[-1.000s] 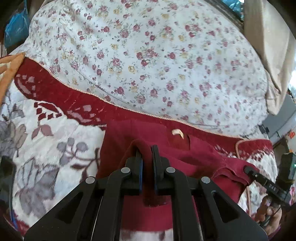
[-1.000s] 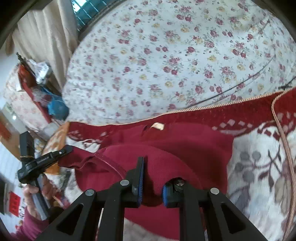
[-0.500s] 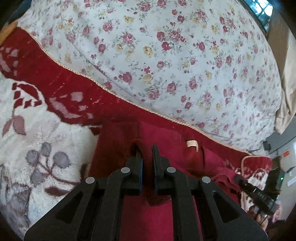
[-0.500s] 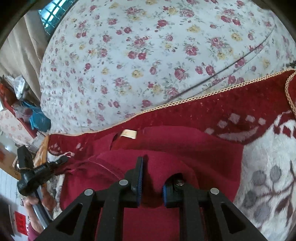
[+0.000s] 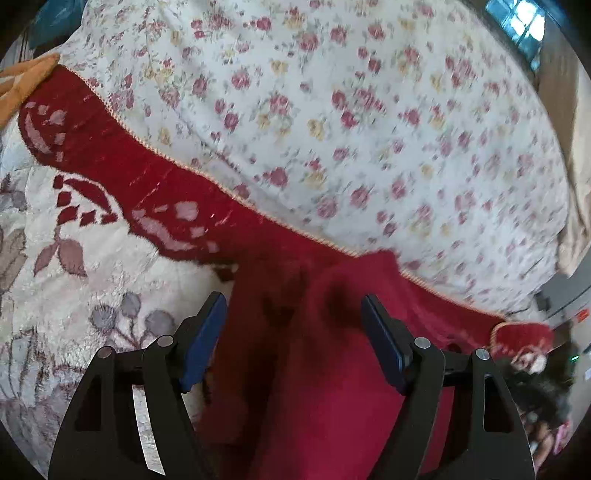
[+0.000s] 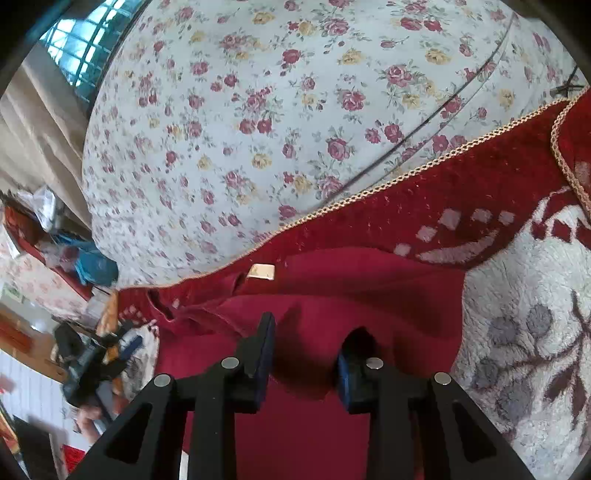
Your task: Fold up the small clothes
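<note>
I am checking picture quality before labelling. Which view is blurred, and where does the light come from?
Left wrist view: the floral sheet is smeared by motion blur, and a bright window is at the top right. Right wrist view: mostly sharp, blur only at the far left edge, with a window at the top left. Both bend at the edges.

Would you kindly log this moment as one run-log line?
left claw: open, just released | right claw: opening, fold between pads | red garment: folded, lying on blanket
</note>
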`<state>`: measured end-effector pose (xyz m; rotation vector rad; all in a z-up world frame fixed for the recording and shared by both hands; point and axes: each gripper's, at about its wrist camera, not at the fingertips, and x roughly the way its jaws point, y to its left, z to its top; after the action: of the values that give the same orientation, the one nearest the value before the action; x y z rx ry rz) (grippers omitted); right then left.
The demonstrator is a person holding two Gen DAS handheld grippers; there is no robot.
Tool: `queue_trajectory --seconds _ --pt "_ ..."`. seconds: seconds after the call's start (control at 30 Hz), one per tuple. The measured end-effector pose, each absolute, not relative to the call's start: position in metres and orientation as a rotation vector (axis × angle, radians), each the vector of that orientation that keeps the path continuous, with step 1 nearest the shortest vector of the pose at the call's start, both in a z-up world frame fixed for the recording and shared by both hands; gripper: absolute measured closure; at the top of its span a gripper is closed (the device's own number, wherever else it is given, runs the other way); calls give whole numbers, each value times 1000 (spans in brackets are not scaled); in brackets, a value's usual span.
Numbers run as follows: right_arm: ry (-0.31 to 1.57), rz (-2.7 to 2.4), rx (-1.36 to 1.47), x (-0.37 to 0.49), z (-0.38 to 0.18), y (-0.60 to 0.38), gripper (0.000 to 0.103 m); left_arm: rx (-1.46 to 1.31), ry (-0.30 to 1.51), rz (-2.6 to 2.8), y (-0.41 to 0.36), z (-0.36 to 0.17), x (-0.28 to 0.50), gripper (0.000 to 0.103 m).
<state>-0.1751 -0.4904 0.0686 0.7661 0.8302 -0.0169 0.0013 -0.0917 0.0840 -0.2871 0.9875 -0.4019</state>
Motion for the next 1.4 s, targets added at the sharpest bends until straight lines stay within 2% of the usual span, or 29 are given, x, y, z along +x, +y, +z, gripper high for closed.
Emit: queue_trajectory --seconds 0.23,0.33,0.4,0.47,0.7,1.0,1.27,1.3,1.33,1.4 --pt "799 -27 609 -165 84 -475 53 -264 999 -437 -99 77 1 28" --pt "750 -19 675 -170 89 -489 53 -216 1004 -442 -107 75 2 28" --pt "682 -69 703 -182 98 -506 47 -205 1024 -450 -111 70 4 28" --pt "645 -94 740 -192 98 -516 37 -178 1064 -464 -117 64 5 28" --pt "725 -46 877 -184 71 -519 37 73 1102 -439 -145 55 1 32" --pt "762 0 756 -177 78 -492 37 -7 1132 -393 -136 56 12 32" --pt "775 -17 815 -178 68 -500 37 118 1118 -378 -145 49 8 32" --pt "775 -18 811 -177 68 -500 37 114 1121 -382 -144 49 8 37" --pt "776 -18 809 -178 68 -500 37 88 1130 -403 -143 50 8 52" --pt "777 -19 795 -178 69 -499 37 43 1141 -437 -142 51 7 74"
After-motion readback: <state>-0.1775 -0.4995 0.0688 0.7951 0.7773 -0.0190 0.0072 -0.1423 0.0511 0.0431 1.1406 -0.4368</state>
